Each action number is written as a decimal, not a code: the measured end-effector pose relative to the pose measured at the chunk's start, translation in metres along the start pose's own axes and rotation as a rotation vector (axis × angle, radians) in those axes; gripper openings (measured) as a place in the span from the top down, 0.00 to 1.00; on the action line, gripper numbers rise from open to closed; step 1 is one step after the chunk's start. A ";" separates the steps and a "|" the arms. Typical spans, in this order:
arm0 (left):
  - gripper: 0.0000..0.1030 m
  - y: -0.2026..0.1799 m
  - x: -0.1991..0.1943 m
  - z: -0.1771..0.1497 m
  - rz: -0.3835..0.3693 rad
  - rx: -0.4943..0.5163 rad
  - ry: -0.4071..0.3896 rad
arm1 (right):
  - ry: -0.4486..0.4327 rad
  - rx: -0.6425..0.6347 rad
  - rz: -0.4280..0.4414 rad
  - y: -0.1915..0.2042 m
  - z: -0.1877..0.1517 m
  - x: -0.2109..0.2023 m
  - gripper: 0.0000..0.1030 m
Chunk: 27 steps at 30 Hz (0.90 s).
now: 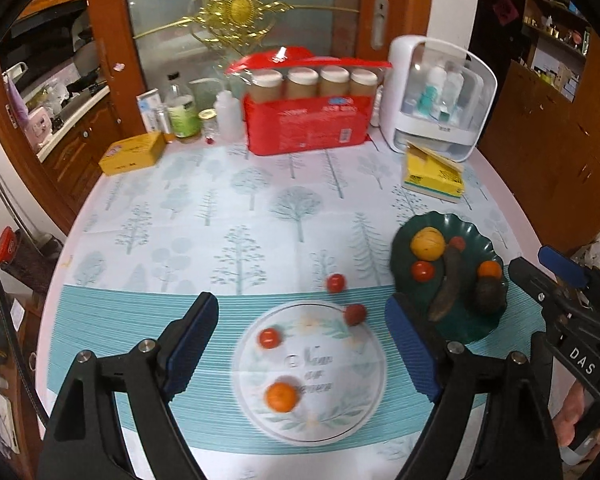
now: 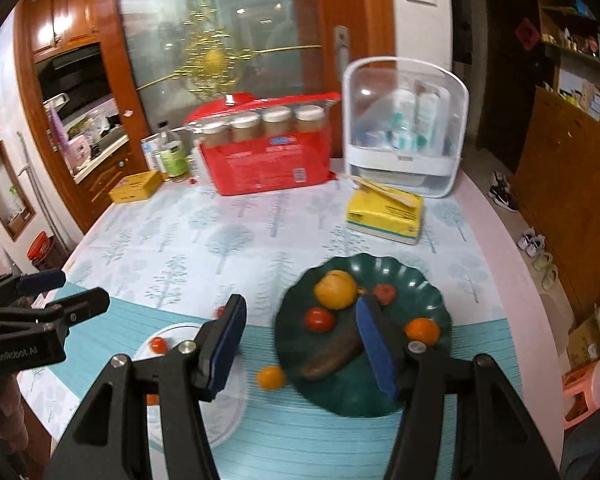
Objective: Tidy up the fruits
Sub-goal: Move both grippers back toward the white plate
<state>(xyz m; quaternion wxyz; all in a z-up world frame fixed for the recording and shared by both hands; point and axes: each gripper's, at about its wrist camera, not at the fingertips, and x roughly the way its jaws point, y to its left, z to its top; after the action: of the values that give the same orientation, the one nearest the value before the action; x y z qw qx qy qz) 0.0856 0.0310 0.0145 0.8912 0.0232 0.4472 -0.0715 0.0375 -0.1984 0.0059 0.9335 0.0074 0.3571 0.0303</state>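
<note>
Your left tongs (image 1: pixel 300 344) are hanging released above the counter (image 1: pixel 204 216), jaws standing wide with nothing between them. Directly beneath them the white plate (image 1: pixel 340 408) is lying on the striped runner, holding one small orange (image 1: pixel 282 397) near its close rim and one cherry tomato (image 1: pixel 269 338) at its left edge; a second tomato (image 1: pixel 355 314) is sitting on the far rim, and a third tomato (image 1: pixel 335 283) is resting loose on the cloth just beyond the plate.

Your right tongs (image 2: pixel 300 344) are hovering partly parted and empty, over the gap between the two plates. To the right, the dark green scalloped plate (image 2: pixel 428 284) is carrying a yellow-orange fruit (image 2: pixel 335 290), two red tomatoes (image 2: pixel 319 319), a small orange fruit (image 2: pixel 422 330), a long brown fruit (image 2: pixel 332 360) lying across the middle, and, in the left wrist view, a dark rounded fruit (image 1: pixel 488 294) at the near side.

At the far edge a red carton (image 1: pixel 308 124) is holding four capped jars (image 1: pixel 314 80), and a white lidded case (image 1: pixel 440 100) is holding bottles.
</note>
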 end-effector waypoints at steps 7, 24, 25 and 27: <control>0.18 0.056 -0.034 0.012 0.021 0.040 -0.061 | -0.008 -0.025 0.009 0.058 0.002 -0.019 0.44; 0.17 0.110 0.044 -0.002 -0.041 0.250 0.048 | 0.177 -0.030 0.003 0.157 -0.048 0.032 0.44; 0.17 0.107 0.053 -0.004 -0.050 0.266 0.062 | 0.192 -0.035 0.017 0.162 -0.056 0.040 0.44; 0.17 0.102 0.077 -0.011 -0.071 0.307 0.105 | 0.225 -0.044 0.040 0.169 -0.069 0.054 0.44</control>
<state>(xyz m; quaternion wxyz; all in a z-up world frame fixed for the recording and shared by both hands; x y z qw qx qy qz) 0.1376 0.1249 -0.0555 0.8496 0.1468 0.4774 -0.1692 0.0234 -0.0270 -0.0753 0.8867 -0.0093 0.4587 0.0572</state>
